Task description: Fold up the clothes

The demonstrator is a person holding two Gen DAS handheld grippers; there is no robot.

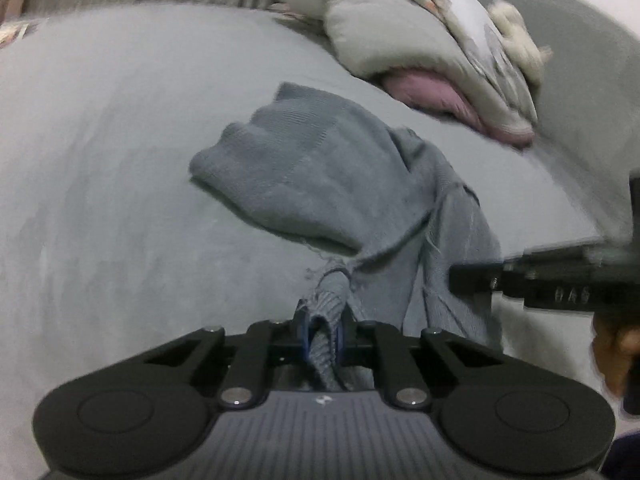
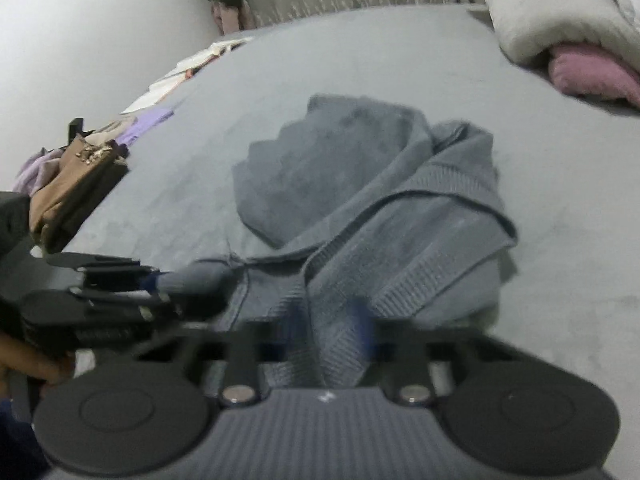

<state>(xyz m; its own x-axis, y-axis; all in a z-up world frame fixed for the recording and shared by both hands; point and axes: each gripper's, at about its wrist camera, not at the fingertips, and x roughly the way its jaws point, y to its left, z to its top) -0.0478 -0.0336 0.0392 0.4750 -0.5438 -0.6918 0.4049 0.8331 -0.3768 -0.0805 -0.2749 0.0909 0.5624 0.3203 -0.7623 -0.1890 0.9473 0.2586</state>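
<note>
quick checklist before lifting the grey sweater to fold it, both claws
1. Left claw shut on ribbed edge of the grey sweater: ok.
2. Right claw shut on a ribbed band of the sweater: ok, though that view is blurred.
3. Both claws hold the near side, apart from each other: ok.
4. Sweater lying flat: not ok, it is bunched and creased.
5. Bare grey bed sheet around it for spreading: ok.
6. Which edge each claw holds, hem or cuff: cannot tell.
</note>
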